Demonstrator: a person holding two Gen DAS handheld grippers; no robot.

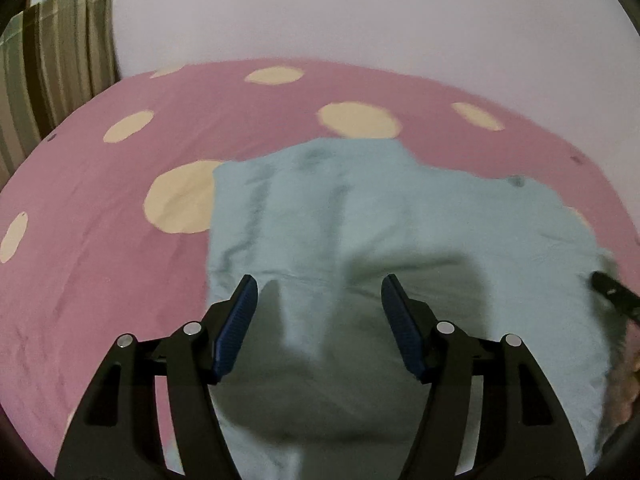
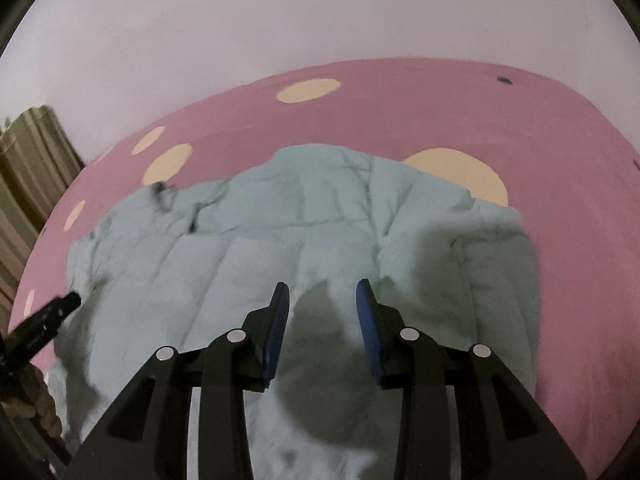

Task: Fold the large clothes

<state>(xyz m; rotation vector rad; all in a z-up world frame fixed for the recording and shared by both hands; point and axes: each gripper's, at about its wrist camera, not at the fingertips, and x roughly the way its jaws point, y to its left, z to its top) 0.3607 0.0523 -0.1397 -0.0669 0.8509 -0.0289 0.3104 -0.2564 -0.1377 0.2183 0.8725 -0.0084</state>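
A pale blue-green garment [image 1: 360,216] lies spread on a pink bed sheet with cream dots [image 1: 100,240]. My left gripper [image 1: 318,286] hangs above the garment's left part, jaws wide apart, nothing between the blue pads. In the right wrist view the same garment [image 2: 248,256] shows creases and a folded-over flap at the right. My right gripper [image 2: 322,294] hovers over its middle, jaws partly apart and empty. Each gripper casts a dark shadow on the cloth. The other gripper's black tip shows at the frame edge in each view [image 1: 612,292] [image 2: 48,316].
A striped brown and green curtain [image 1: 56,72] hangs at the far left, also seen as the curtain [image 2: 32,168] in the right wrist view. A plain pale wall [image 1: 360,12] stands behind the bed. A hand [image 2: 44,408] holds the left gripper's handle.
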